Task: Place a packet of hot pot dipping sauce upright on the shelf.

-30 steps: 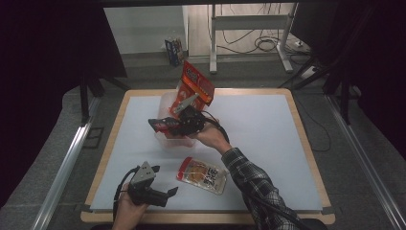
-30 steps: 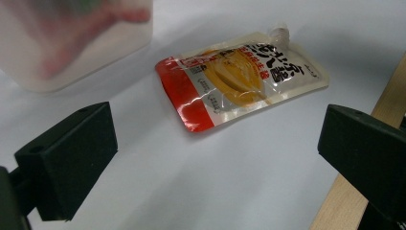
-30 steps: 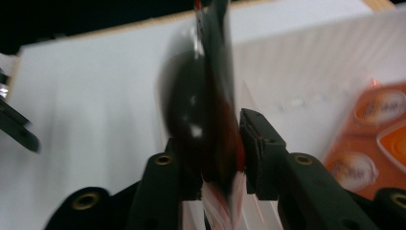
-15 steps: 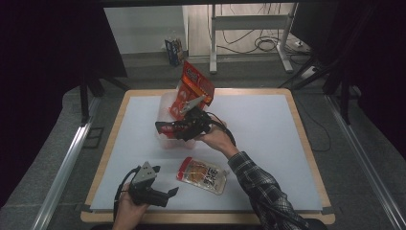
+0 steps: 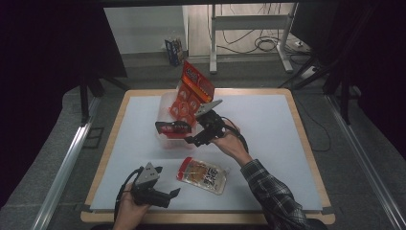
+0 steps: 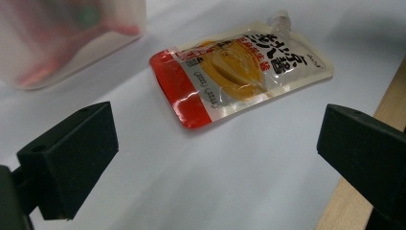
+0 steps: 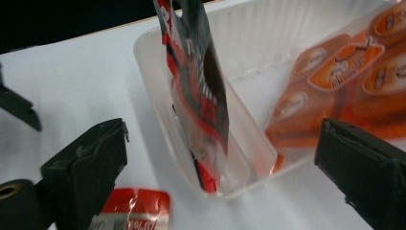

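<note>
While my right tool has just been opening, its jaws now spread wide with nothing between them, the dark red packet stands on edge inside the clear tub, leaning on the near wall beside the orange pack. I'd back out level so neither jaw clips the rim. My left tool hangs open over bare counter, the yellow pouch just ahead, wooden edge close.
</note>
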Tool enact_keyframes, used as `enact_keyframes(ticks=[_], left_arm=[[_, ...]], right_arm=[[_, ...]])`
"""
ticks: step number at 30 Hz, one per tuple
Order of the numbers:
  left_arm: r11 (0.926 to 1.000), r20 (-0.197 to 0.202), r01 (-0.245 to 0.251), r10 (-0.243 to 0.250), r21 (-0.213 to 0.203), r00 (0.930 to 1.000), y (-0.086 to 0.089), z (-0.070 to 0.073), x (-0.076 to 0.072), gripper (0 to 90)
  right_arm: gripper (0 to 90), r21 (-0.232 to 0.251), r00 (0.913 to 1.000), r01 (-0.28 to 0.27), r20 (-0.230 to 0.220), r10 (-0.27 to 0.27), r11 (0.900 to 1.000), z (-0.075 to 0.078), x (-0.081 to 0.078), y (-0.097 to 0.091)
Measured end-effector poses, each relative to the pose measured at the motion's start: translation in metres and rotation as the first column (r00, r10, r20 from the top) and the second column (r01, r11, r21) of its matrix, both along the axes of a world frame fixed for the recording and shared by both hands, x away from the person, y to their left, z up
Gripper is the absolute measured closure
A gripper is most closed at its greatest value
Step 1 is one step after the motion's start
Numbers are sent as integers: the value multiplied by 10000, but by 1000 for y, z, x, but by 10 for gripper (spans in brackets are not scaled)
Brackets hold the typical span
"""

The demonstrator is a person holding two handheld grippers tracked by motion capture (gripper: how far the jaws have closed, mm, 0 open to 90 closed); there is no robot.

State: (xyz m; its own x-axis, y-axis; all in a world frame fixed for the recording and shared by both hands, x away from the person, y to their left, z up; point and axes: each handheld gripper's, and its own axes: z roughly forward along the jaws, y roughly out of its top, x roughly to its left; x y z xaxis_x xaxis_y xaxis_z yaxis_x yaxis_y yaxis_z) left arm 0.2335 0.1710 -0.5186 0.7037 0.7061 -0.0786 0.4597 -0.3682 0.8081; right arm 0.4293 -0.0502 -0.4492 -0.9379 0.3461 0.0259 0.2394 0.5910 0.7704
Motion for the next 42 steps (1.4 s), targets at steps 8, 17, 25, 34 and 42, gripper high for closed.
enact_keyframes(ticks=[8,17,25,34,42], left_arm=[[9997,-264,-38,44,231,9996,-3,0,2,17],[9990,-218,-86,95,433,9997,-2,-1,1,17],[9990,-86,-143,147,414,9999,3,0,0,17],[9990,-30,-173,174,413,9998,5,0,0,18],[9989,176,-35,27,462,9998,3,2,-2,20]], right_arm=[[0,288,9990,446,-23,-446,9986,-7,-14,-26],[35,-147,9968,507,-615,-515,9986,-24,-32,-50],[309,-109,9911,681,-1135,-689,9976,-29,-52,-65],[789,-211,9933,-126,-1150,101,9997,-31,-86,-81],[887,-616,9920,-430,-1208,353,9972,-34,-120,-88]])
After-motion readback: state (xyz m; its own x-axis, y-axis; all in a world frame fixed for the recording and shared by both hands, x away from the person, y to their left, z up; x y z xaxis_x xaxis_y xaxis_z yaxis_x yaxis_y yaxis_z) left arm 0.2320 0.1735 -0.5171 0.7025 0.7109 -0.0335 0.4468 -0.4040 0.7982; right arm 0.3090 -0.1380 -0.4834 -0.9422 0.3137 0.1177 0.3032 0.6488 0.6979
